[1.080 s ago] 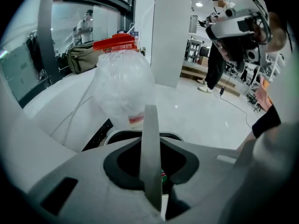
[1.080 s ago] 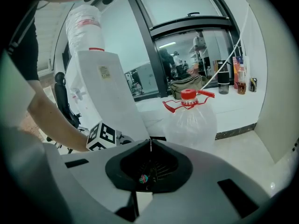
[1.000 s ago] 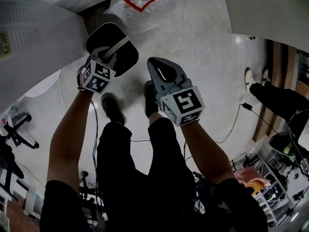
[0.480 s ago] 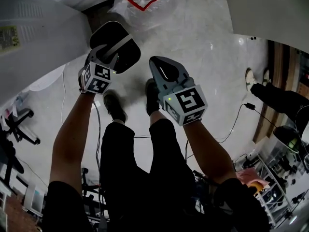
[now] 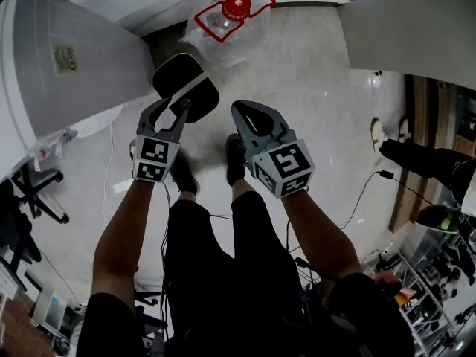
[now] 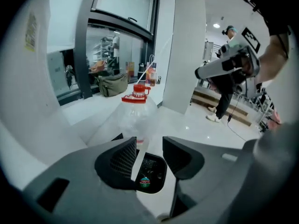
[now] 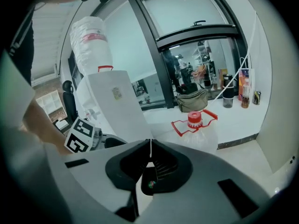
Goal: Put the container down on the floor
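Note:
The container (image 5: 186, 86) is a black, rounded-square thing that lies on the pale floor just ahead of my feet. My left gripper (image 5: 172, 108) hangs a little above its near edge. The left jaws have just been opening and stand open, with no pad touching the container. In the left gripper view the container (image 6: 150, 171), with a small red and green sticker, shows down through the gap of the left gripper (image 6: 148, 147). My right gripper (image 5: 242, 110) is beside it on the right, shut and empty. In the right gripper view the right gripper (image 7: 150, 142) shows its jaws meeting.
A clear water jug (image 5: 232, 13) with red cap and handle stands on the floor beyond the container. A tall white appliance (image 5: 67, 65) is on the left and a white panel (image 5: 409, 28) at the upper right. Another person's shoes (image 5: 387, 129) and a cable (image 5: 357, 192) are to the right.
The left gripper let go of the container's edge, opened and rose off it. The right gripper also rose. The container stays on the floor.

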### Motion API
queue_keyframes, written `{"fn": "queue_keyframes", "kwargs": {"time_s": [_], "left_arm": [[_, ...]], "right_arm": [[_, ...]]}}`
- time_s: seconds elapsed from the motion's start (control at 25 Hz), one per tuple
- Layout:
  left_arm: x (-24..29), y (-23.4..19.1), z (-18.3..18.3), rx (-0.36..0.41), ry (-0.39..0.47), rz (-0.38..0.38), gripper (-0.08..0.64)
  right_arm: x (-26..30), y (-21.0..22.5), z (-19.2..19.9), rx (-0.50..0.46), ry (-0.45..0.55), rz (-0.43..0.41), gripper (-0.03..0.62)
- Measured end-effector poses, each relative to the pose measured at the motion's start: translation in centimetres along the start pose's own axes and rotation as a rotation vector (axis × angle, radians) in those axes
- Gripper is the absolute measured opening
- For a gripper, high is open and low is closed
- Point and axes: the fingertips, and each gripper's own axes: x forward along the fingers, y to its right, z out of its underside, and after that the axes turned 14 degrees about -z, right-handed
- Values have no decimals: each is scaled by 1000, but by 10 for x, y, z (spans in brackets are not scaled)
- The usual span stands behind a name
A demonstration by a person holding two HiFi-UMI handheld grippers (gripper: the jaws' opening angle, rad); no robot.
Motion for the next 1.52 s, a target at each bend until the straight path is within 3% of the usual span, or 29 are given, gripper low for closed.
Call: {"fn": "queue_keyframes", "kwargs": {"time_s": [0.36, 0.56, 0.72, 0.88, 1.08, 1.32, 1.52], "left_arm": [[-86, 10, -79, -159, 88, -33, 181], [-139, 17, -130, -196, 164, -27, 147], [-178, 2, -172, -211, 253, -88, 113], [-210, 8, -196, -255, 240, -59, 66], [-250, 20, -239, -221, 300, -50, 20], [-306, 13, -281, -245, 420, -6, 12], [-335, 3, -289, -237, 420, -38, 12]], "right_arm": [[-40, -31, -66, -14, 28, 6, 9], [-66, -59, -110, -29, 72, -5, 9], [-82, -77, -137, -40, 91, -10, 9], [-100, -95, -158, -43, 104, -11, 9], [-119, -103, -186, -70, 105, 9, 9], [-135, -128, -225, -126, 130, -27, 9], [-148, -150, -252, -158, 152, -52, 8]]}}
